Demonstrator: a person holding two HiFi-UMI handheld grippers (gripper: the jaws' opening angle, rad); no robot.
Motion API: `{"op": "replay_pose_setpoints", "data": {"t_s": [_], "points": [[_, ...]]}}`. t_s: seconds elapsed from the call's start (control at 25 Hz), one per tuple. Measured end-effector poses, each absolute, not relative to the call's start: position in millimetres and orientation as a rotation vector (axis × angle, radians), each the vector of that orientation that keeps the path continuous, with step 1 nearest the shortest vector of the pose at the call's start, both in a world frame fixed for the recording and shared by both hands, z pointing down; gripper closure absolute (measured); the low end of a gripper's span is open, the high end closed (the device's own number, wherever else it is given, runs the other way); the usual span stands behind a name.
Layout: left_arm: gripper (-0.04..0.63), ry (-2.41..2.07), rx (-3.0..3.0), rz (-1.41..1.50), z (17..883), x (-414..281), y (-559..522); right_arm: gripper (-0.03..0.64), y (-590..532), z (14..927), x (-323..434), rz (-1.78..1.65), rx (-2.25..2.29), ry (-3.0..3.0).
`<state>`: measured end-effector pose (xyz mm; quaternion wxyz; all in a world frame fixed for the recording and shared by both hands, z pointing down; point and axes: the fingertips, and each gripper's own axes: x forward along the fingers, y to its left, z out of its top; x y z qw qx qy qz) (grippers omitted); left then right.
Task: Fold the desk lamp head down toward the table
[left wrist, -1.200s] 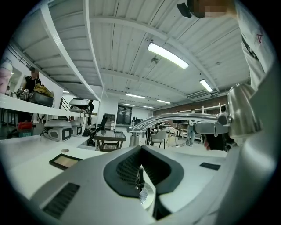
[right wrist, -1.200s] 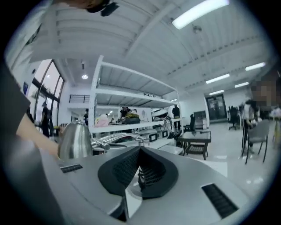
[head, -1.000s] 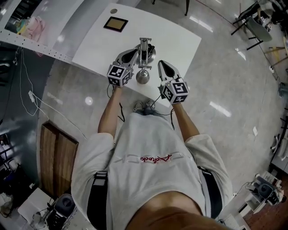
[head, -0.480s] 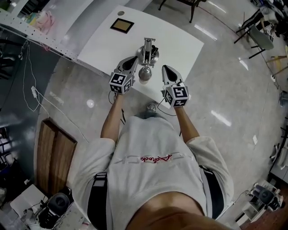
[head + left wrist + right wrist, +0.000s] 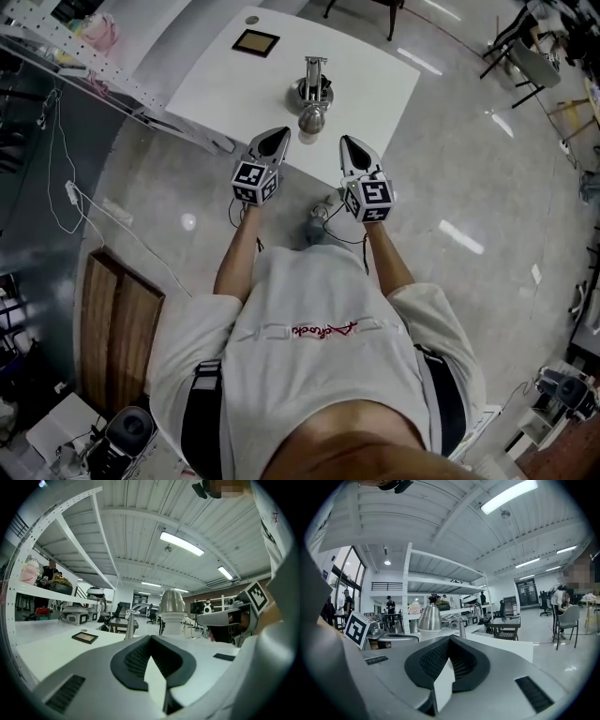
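Silver lamp (image 5: 311,116) looks folded toward the white desk (image 5: 220,89), so left gripper (image 5: 275,140) and right gripper (image 5: 349,143) hang clear, jaws closed, empty.

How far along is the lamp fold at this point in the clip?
Looks done: the desk lamp head points down, low over the table, with its arm bent over behind it. In hand: nothing. The left gripper and right gripper are shut and empty at the near table edge, clear of the lamp. Left: probably nothing, though I cannot tell whether the head touches the table.
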<state>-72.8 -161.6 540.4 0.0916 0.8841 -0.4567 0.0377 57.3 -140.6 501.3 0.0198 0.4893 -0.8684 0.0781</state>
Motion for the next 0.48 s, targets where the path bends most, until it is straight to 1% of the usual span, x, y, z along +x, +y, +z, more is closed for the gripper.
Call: {"op": "replay_pose_setpoints", "data": {"t_s": [0.48], "points": [[0.571,-1.335,2.628,0.115,551,-62,-70,0.604,-52,503,57,0.222,1.537,-2.685]]}}
